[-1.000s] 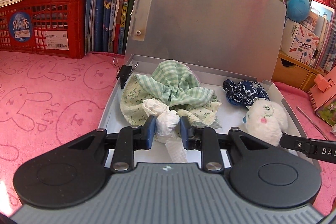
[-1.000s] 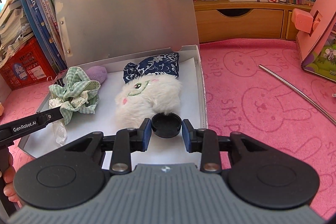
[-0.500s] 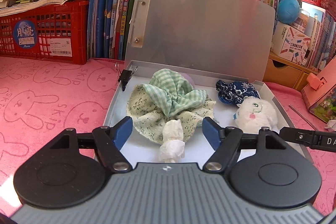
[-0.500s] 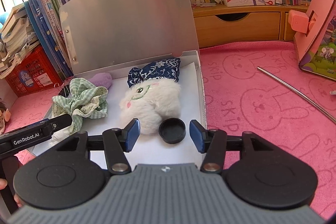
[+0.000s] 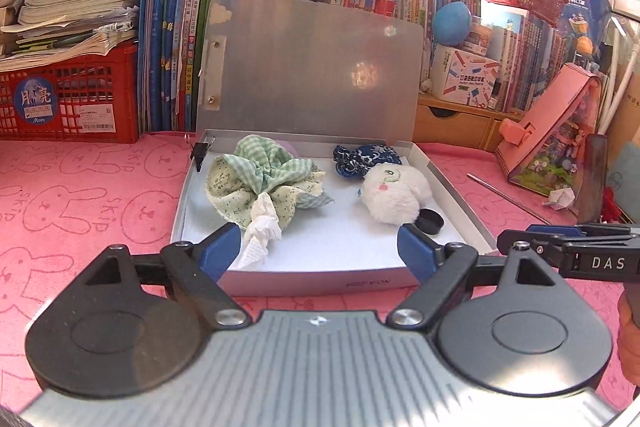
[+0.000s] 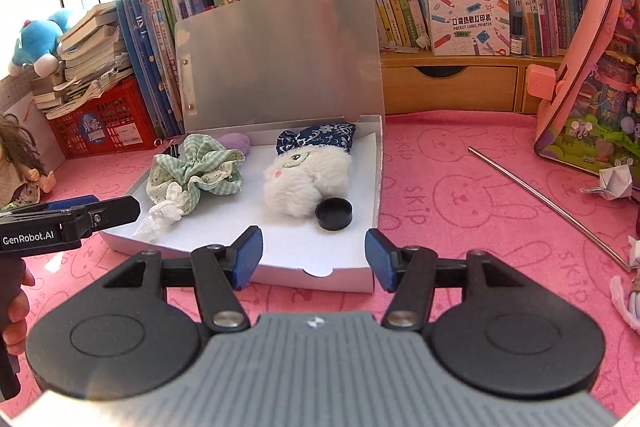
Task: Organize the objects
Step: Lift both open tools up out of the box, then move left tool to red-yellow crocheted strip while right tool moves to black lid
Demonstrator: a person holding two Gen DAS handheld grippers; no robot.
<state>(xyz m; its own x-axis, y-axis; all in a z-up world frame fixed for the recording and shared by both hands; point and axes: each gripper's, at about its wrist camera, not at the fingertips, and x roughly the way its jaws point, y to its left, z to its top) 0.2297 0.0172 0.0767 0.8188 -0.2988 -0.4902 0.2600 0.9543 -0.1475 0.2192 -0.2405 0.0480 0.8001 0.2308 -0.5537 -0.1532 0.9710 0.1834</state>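
Tissue wad (image 5: 262,227) and black cap (image 6: 334,213) now released in box (image 6: 320,259), both claws wide, pulled back.

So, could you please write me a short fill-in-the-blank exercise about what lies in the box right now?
1. The round black cap lies beside the fluffy ___ plush toy.
2. The crumpled white tissue touches the ___ checked cloth.
3. Both the left hand-held gripper and the right hand-held gripper are ___.

Missing words: white; green; open
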